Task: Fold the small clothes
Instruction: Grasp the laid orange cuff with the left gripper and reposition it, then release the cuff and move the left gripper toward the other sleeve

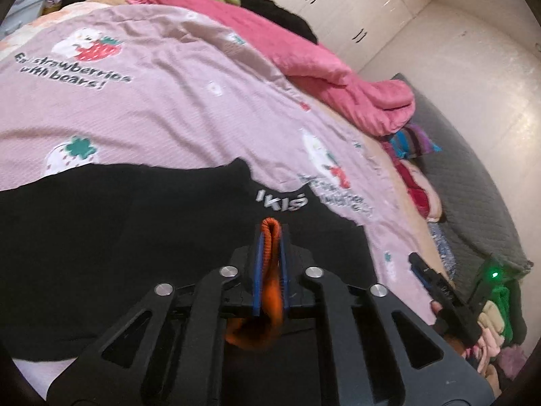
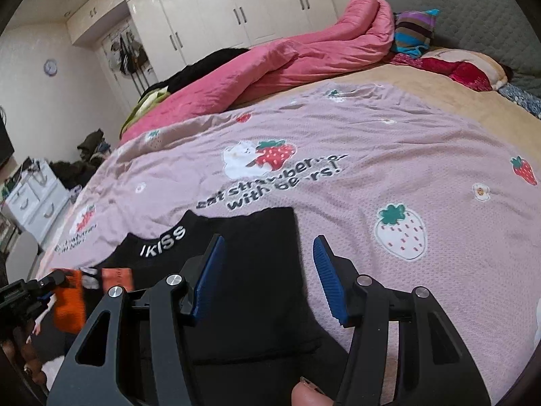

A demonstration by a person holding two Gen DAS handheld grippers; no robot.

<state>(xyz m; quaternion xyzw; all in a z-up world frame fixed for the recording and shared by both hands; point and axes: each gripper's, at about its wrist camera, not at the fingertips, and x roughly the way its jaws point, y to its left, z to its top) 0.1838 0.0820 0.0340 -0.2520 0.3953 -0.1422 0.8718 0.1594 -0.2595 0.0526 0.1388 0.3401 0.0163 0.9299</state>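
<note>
A black garment (image 1: pixel 118 237) with white lettering at its collar lies flat on the pink strawberry bedspread (image 1: pixel 169 101). My left gripper (image 1: pixel 270 233) is shut on an orange knit piece (image 1: pixel 269 270) and holds it above the black garment. In the right wrist view the black garment (image 2: pixel 257 270) lies under my right gripper (image 2: pixel 267 253), which is open and empty with its blue pads (image 2: pixel 326 280) wide apart. The orange piece (image 2: pixel 69 304) and the left gripper (image 2: pixel 50 279) show at the left edge there.
A rolled pink quilt (image 2: pixel 287 61) lies along the far side of the bed, with a striped cushion (image 2: pixel 414 32) and a grey headboard (image 2: pixel 473 17) beyond. White wardrobes (image 2: pixel 219 10) line the wall. A white drawer unit (image 2: pixel 37 199) stands at the left.
</note>
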